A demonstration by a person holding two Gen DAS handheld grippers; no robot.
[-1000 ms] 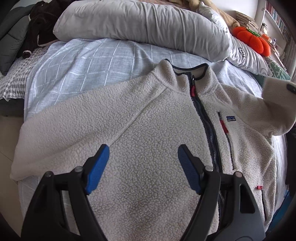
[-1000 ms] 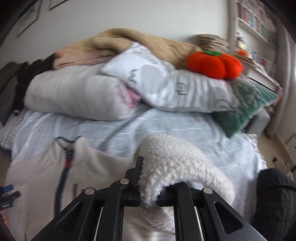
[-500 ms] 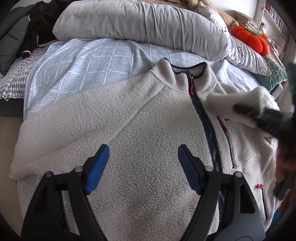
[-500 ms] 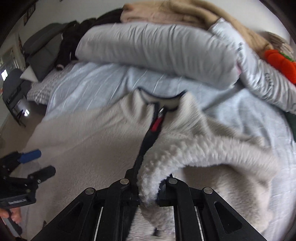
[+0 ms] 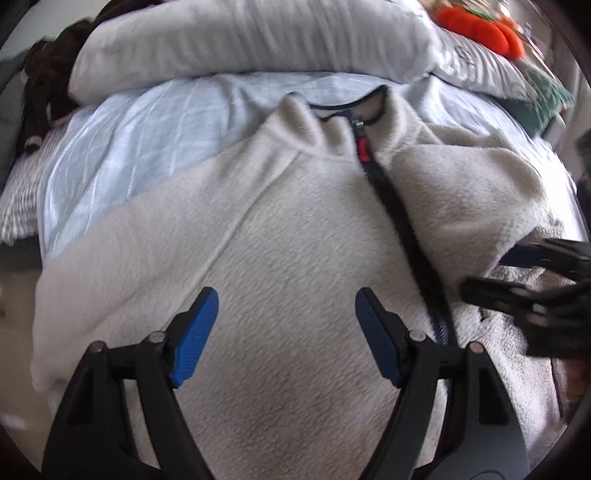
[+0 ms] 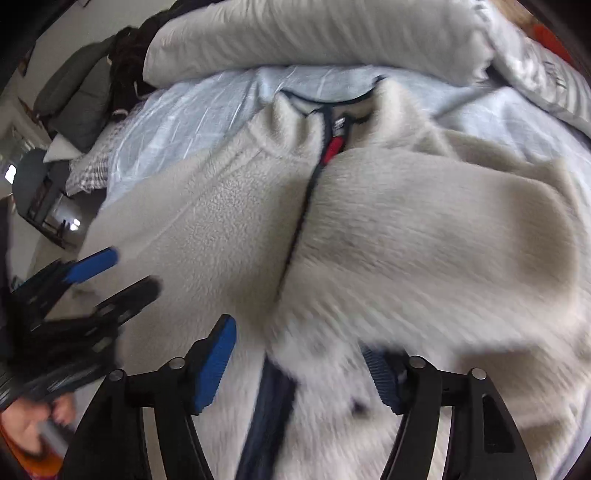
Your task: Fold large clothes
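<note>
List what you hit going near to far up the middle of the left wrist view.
Left gripper, jaws open → cream fleece jacket → its collar → light blue bedsheet → grey duvet roll.

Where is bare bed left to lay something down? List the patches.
Bare blue sheet shows between the fleece jacket and the grey duvet roll, widest by the jacket's spread sleeve. A narrower strip runs behind the collar. Toward the orange pumpkin cushion, pillows crowd in.
</note>
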